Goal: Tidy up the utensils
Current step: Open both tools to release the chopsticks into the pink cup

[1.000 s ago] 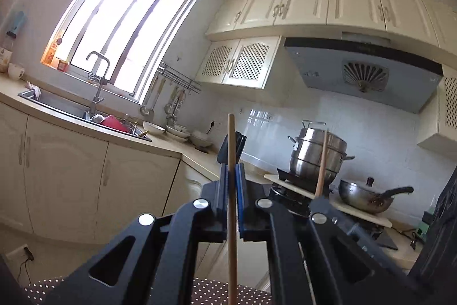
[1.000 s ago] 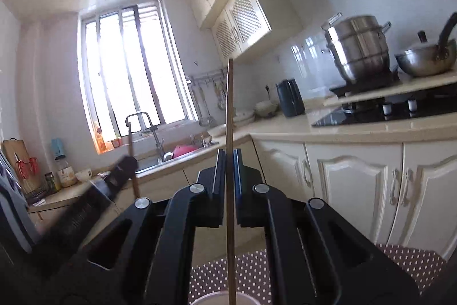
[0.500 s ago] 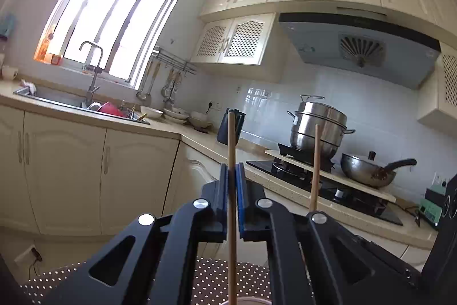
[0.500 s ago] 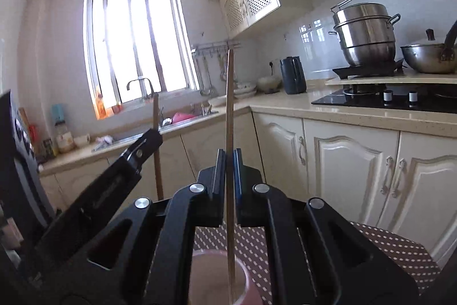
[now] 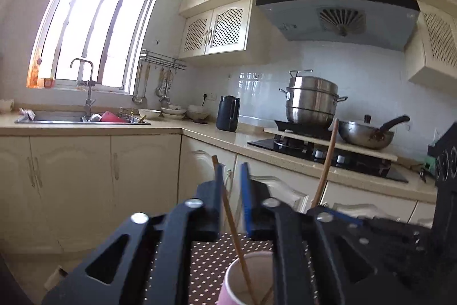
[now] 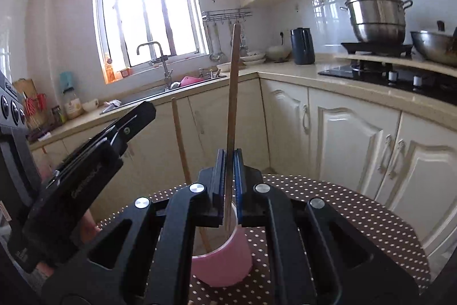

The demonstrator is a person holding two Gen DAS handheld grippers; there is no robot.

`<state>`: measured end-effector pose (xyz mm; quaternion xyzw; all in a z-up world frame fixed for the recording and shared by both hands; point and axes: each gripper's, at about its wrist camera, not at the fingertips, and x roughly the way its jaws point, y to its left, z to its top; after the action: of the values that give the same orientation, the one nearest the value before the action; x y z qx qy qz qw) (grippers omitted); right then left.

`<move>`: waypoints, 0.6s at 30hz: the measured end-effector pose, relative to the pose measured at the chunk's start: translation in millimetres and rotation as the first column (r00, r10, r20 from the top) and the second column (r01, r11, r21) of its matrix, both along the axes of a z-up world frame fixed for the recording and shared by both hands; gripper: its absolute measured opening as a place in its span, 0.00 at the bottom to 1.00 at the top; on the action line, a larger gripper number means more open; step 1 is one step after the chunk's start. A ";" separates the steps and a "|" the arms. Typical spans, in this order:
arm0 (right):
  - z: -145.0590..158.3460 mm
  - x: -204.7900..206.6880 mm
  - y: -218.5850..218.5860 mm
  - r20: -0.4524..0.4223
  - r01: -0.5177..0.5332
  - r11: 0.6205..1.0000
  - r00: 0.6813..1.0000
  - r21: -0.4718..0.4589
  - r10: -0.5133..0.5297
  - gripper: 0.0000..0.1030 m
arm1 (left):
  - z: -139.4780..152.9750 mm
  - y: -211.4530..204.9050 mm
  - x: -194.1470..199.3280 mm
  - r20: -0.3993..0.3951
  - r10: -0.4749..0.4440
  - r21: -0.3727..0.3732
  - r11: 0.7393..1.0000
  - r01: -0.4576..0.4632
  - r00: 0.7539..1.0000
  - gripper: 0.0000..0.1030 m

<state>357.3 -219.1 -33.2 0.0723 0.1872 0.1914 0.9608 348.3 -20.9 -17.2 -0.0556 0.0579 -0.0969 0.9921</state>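
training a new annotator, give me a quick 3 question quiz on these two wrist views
1. True or false: the right gripper is clamped on a thin wooden chopstick.
2. Where does the lower end of the leaning wooden chopstick between the left gripper's parted fingers rest: A) steel sink, B) pink paper cup, C) black kettle?
3. Fill in: the cup stands on a brown cloth with white ____.

Key: 1 true; 2 B; 3 dots.
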 end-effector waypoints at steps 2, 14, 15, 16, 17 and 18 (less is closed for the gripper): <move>0.0 -1.7 -4.0 -0.019 0.010 1.000 1.000 0.014 -0.009 0.07 | -1.2 0.7 -10.0 0.013 0.016 0.029 0.999 -0.017 1.000 0.32; 9.8 -39.1 -14.2 0.016 0.082 0.996 0.997 -0.024 -0.082 0.56 | -2.8 -2.2 -43.6 -0.010 0.037 0.117 0.993 -0.036 0.999 0.35; 10.7 -41.9 -15.8 0.016 0.083 0.996 0.996 -0.020 -0.083 0.56 | -2.5 -1.8 -47.0 -0.009 0.040 0.120 0.992 -0.039 0.999 0.35; 11.7 -45.1 -18.3 0.015 0.087 0.996 0.996 -0.009 -0.087 0.56 | -1.5 -1.2 -50.3 -0.011 0.038 0.118 0.992 -0.036 0.999 0.35; 12.5 -47.4 -20.0 0.013 0.089 0.996 0.996 -0.003 -0.089 0.56 | -0.8 -0.4 -52.8 -0.015 0.034 0.113 0.993 -0.032 0.999 0.35; 14.0 -50.7 -21.9 0.011 0.088 0.996 0.996 0.003 -0.088 0.56 | 0.5 0.5 -56.1 -0.021 0.029 0.107 0.994 -0.027 0.999 0.35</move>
<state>306.6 -241.1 -19.2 0.0806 0.1784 0.1498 0.9692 292.2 -20.4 -16.7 -0.0043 0.0733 -0.0792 0.9941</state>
